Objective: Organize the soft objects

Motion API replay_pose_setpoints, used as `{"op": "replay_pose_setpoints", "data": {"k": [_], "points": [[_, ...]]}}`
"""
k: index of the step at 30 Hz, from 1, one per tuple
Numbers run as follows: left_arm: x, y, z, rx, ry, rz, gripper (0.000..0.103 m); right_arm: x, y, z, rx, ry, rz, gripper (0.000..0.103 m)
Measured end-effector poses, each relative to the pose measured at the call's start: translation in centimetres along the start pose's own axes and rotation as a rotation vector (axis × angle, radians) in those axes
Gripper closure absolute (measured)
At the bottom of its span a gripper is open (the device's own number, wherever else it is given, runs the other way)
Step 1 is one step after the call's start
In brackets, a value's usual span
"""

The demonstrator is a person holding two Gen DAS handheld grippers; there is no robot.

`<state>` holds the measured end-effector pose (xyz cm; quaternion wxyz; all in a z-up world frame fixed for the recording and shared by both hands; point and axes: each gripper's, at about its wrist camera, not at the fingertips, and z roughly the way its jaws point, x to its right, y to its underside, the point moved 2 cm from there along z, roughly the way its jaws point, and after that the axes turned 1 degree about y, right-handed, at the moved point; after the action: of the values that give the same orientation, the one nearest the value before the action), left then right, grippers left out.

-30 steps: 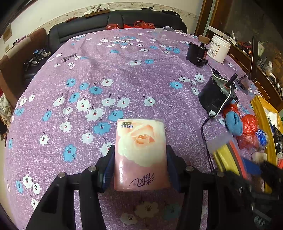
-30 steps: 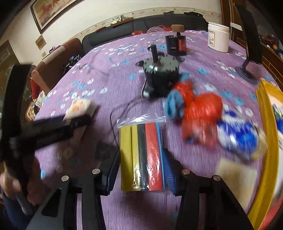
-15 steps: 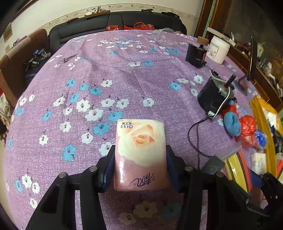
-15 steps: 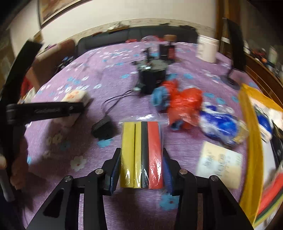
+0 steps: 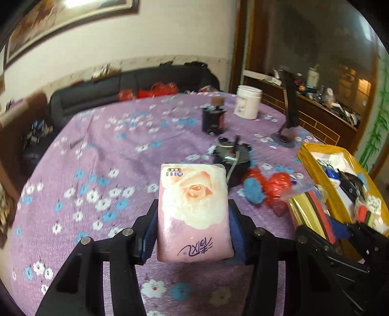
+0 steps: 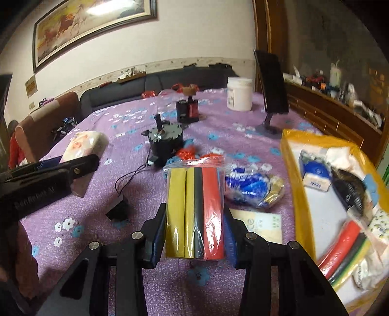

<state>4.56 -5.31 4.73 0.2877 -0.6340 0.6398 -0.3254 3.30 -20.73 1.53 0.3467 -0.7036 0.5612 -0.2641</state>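
Left gripper [image 5: 193, 227]: clamps tissue pack [image 5: 193, 204], now lifted off table [image 5: 97, 150].
Right gripper [image 6: 194, 234]: clamps tube bag [image 6: 194, 211], also raised.
Meaning: both go right, to yellow bin [image 6: 291, 175].

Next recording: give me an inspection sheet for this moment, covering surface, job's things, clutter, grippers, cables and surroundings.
Surface: table with purple floral cloth.
Job's things: pink tissue pack; clear bag of coloured strips; yellow bin, partly filled.
Clutter: black motor, white tub, blue and red bags, phone on a stand.
Grippers: left gripper shut on tissue pack; right gripper shut on bag of coloured strips.
Cables: black wire from motor to a plug.
Surroundings: dark sofa, framed picture, cluttered sideboard.
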Motion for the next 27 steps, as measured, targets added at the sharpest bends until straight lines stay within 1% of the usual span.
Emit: {"op": "replay_pose_setpoints", "data": {"k": [3, 7, 14, 20, 23, 27], "points": [[1.0, 0.1, -0.3, 0.025, -0.026, 0.047, 0.052, -0.4, 0.0, -0.4, 0.022, 0.017, -0.023, 0.058], [1.7, 0.1, -0.5, 0.067, -0.077, 0.093, 0.052, -0.3, 0.1, -0.2, 0.022, 0.022, -0.014, 0.058], [1.3, 0.1, -0.7, 0.099, -0.116, 0.097, 0.052, -0.6, 0.0, -0.6, 0.045, 0.038, -0.024, 0.058], [1.6, 0.1, -0.8, 0.120, -0.144, 0.112, 0.052, -0.4, 0.0, -0.5, 0.045, 0.030, -0.020, 0.058], [1.6, 0.2, -0.8, 0.119, -0.148, 0.116, 0.052, -0.5, 0.0, -0.5, 0.038, 0.023, -0.022, 0.058], [1.7, 0.4, -0.7, 0.119, -0.176, 0.131, 0.052, -0.9, 0.0, -0.5, 0.040, 0.000, -0.025, 0.058]]}}
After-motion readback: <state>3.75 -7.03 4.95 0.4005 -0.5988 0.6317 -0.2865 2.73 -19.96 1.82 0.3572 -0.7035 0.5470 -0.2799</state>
